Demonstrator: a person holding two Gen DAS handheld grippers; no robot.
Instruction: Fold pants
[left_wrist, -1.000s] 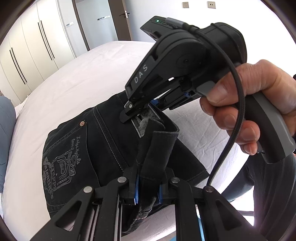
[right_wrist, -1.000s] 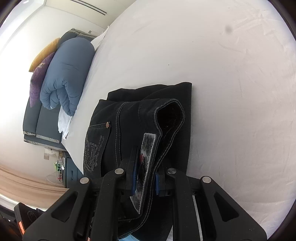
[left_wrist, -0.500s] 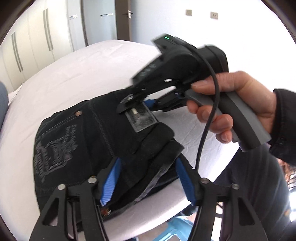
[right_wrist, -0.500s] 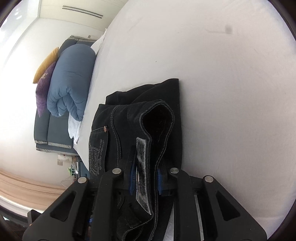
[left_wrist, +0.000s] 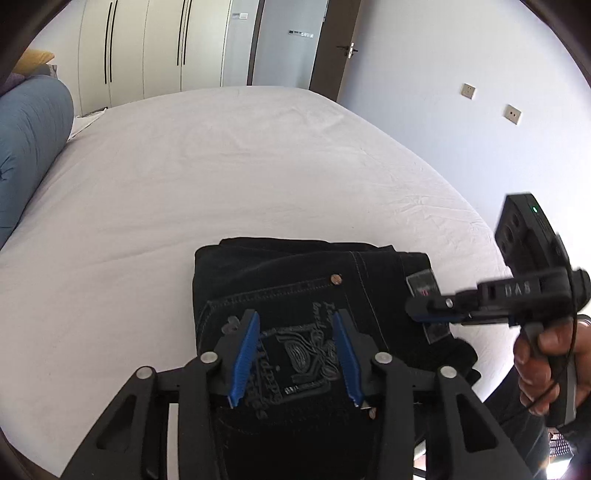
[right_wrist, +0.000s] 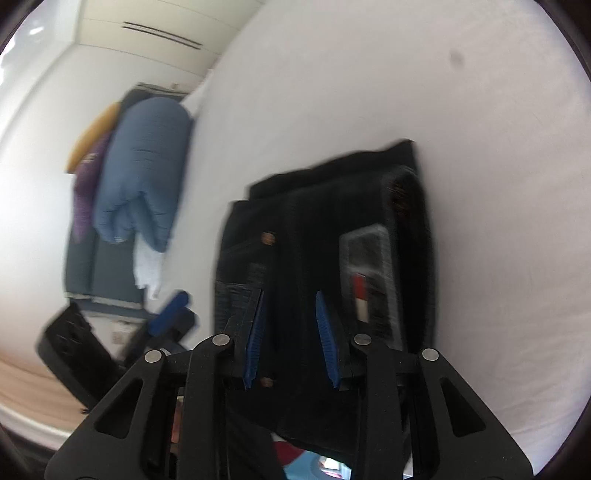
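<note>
- The pants (left_wrist: 314, 295) lie folded in a compact stack at the bed's (left_wrist: 184, 177) near edge, apparently finished.
- Left hand-held gripper (left_wrist: 295, 358) hangs part-open and empty, its jaws having just narrowed.
- Right hand-held gripper (right_wrist: 290, 336), jaws just widening, has let go.

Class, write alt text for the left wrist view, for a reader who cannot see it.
Folded black pants lie near the edge of a white bed, embroidered back pocket facing up. The left gripper hovers open above the pocket, while the right gripper, held in a hand, reaches in over the waistband label.
</note>
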